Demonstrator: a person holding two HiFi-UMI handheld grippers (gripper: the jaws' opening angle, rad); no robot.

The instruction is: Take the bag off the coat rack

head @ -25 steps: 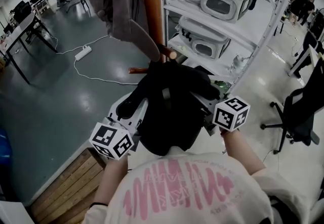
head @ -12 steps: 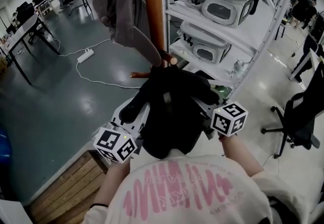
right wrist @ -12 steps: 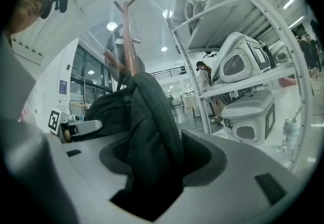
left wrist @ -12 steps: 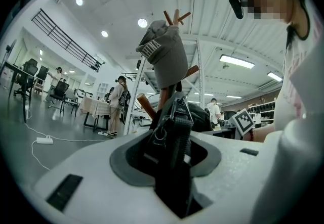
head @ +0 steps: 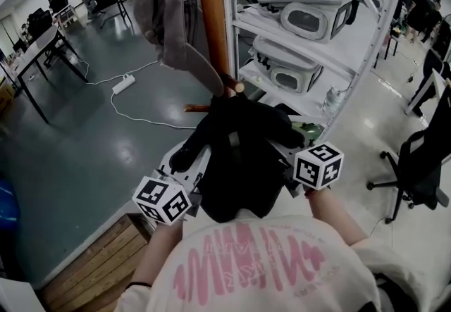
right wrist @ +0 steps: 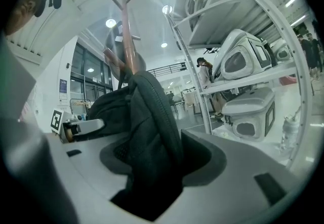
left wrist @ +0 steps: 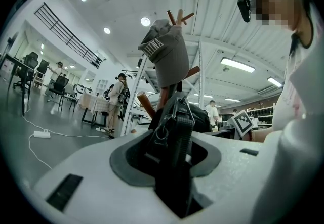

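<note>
Nearest, left gripper (left wrist: 174, 182) clamps the webbing strap (left wrist: 183, 132); right gripper (right wrist: 152, 177), jaws just closing, pinches the padded strap (right wrist: 154, 101). Soft, probably light, the bag (head: 239, 156) sags between them, its top at the coat rack (head: 211, 15)'s lower pegs (head: 236, 84) beyond.

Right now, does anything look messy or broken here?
Only the white power strip and its loose cord sprawl across the grey floor, where someone might trip. The grey garment on the wooden coat rack and the black fabric bag look fine.
</note>
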